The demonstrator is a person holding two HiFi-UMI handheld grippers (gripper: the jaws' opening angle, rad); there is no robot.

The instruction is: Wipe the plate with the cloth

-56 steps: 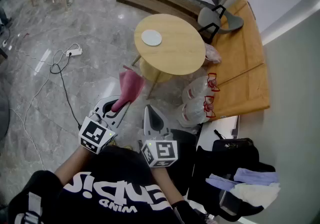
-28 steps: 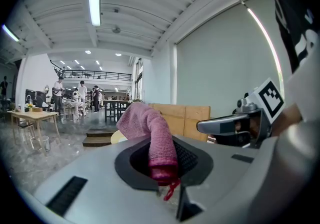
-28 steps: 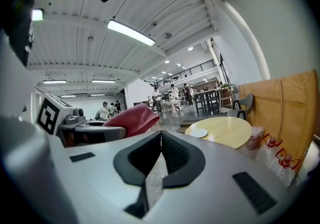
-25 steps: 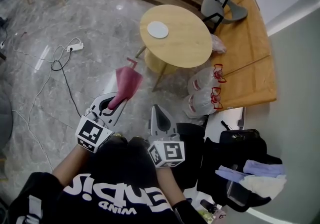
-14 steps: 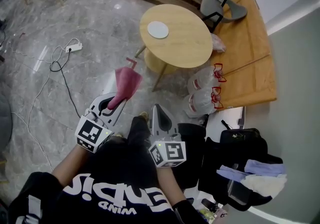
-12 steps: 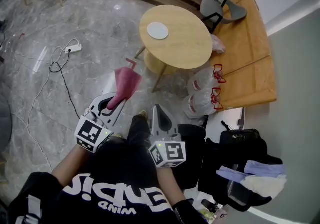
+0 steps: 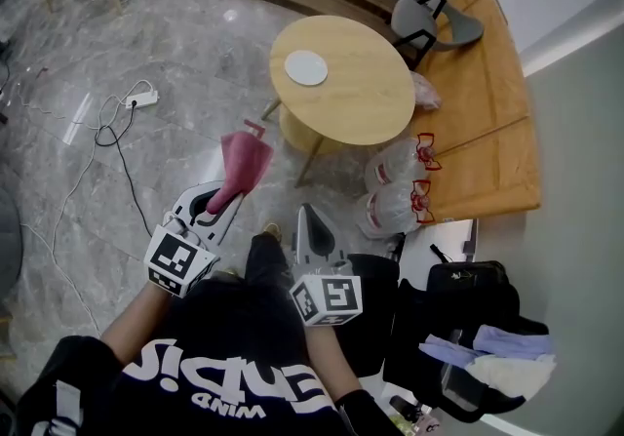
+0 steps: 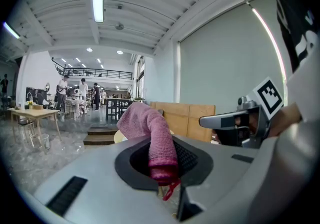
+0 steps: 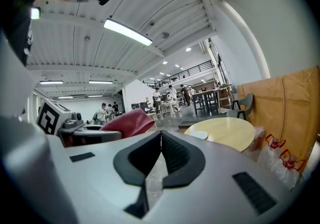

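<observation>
Left tongs (image 8: pixel 162 168): clenched on the pink cloth (image 7: pixel 244 159), which rises out of the jaws with its free end bent over. Right tongs (image 9: pixel 161 153): clenched, jaws together, nothing between them, held just beside the left pair. Plate (image 7: pixel 306 67): lying on the round worktop (image 7: pixel 370 107), toward its left side, ahead of both tongs and well apart from them and the cloth. Both tongs are over the floor (image 7: pixel 146 34).

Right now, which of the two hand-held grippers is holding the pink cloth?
The left gripper: its jaws are clamped on the pink cloth, which sticks out beyond them. The right gripper has its jaws shut with nothing between.
</observation>
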